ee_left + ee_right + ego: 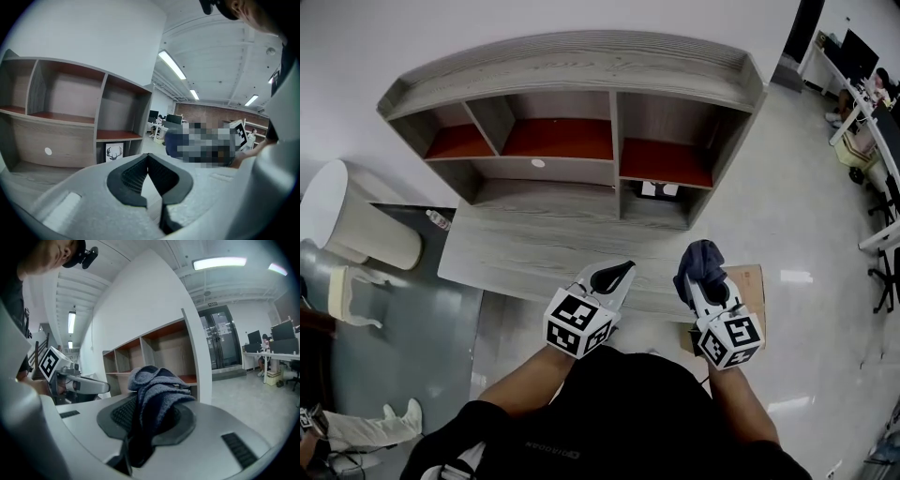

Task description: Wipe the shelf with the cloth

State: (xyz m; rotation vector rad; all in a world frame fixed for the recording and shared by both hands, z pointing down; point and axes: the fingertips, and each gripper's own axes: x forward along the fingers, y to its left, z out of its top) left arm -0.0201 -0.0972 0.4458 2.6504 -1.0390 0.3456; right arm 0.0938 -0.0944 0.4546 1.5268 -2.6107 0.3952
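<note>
Head view, looking down: bunched dark blue cloth clamped in the right gripper, above the near edge of the grey desk, well short of the wooden shelf unit. Just beside it, left gripper, fingertips pressed together on nothing. In the unit's lower right compartment, a small deer-head print. Lettering on the black shirt too small to read.

The shelf is a grey wood-grain unit with open compartments floored in red-brown, standing upright at the far side of the table against the white wall. The cloth is dark blue and bunched, pinched in the right hand-held gripper near the table's near right edge, apart from the shelf.
</note>
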